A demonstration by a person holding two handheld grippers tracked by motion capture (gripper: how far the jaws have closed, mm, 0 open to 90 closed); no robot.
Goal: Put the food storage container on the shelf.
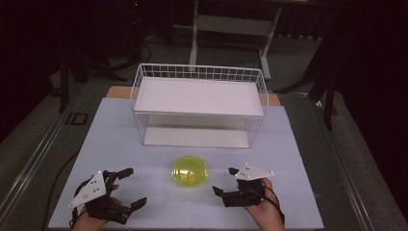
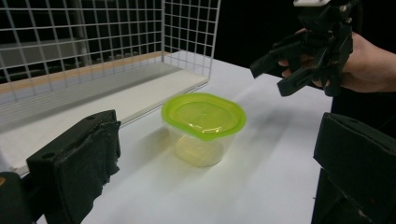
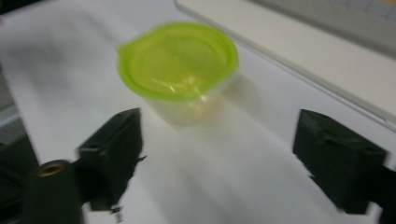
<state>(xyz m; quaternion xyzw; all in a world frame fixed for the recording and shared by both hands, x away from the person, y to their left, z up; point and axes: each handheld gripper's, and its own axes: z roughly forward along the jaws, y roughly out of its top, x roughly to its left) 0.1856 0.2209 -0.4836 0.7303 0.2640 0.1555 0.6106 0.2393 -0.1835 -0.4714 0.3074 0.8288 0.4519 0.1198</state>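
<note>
The lidded green container (image 1: pixel 189 171) is light and stands free on the table (image 1: pixel 298 202), so if one jaw of your right tongs (image 1: pixel 225 181) meets it first, I expect it to skid or tip rather than be gripped. It sits between your two tongs, just beyond the right pair's spread, empty jaws and apart from them. Your left tongs (image 1: pixel 130 187) are also released and empty, with the container ahead of them. Behind it stands the white wire rack (image 1: pixel 199 72).
</note>
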